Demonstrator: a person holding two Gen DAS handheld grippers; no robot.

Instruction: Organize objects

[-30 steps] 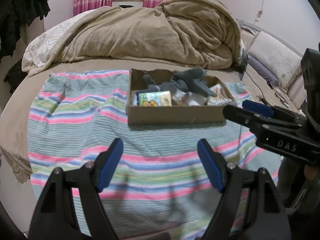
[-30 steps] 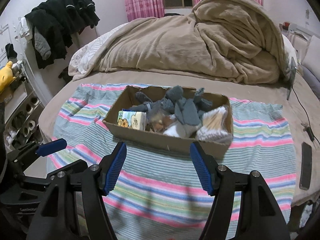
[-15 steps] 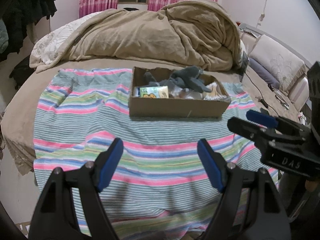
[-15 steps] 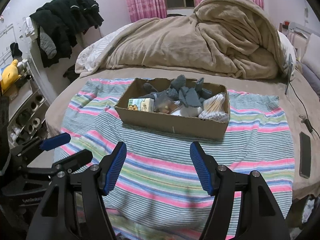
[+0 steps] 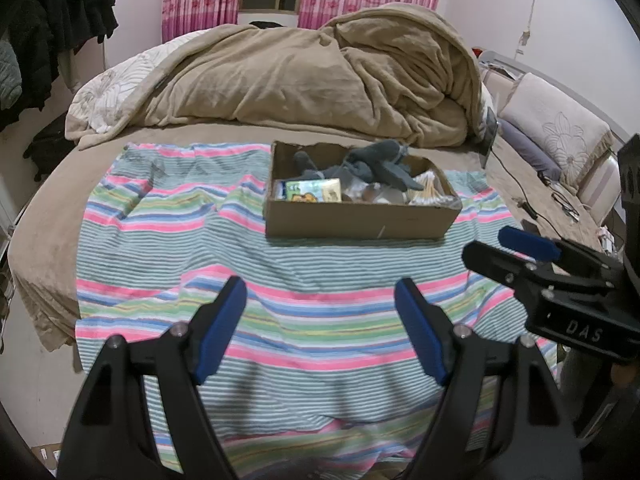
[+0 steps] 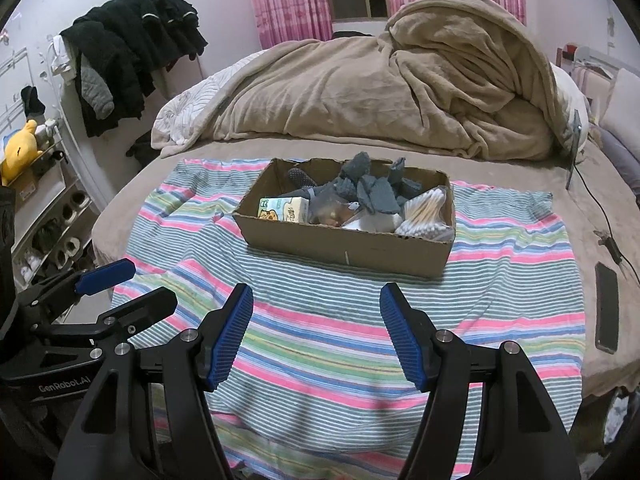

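Note:
An open cardboard box [image 5: 360, 222] [image 6: 344, 246] sits on a striped cloth [image 5: 168, 240] [image 6: 512, 280] spread over the bed. It holds grey socks [image 5: 380, 164] [image 6: 372, 190], a tissue pack [image 5: 314, 191] [image 6: 282, 209], a bag of cotton swabs [image 5: 430, 192] [image 6: 426, 212] and other small items. My left gripper [image 5: 320, 300] is open and empty, well short of the box. My right gripper [image 6: 316, 304] is open and empty, also short of the box. Each gripper shows in the other's view, the right [image 5: 516, 246] and the left [image 6: 128, 288].
A rumpled tan blanket [image 5: 312, 84] [image 6: 400, 96] fills the back of the bed. A phone [image 6: 606, 308] and cables [image 6: 608, 236] lie at the right bed edge. Pillows [image 5: 552, 132] lie on the right. Dark clothes [image 6: 132, 52] hang and a shoe shelf [image 6: 52, 224] stands on the left.
Both grippers have drawn back from the box, which now looks smaller and farther away. More of the striped cloth and bed edge shows. Both stay open.

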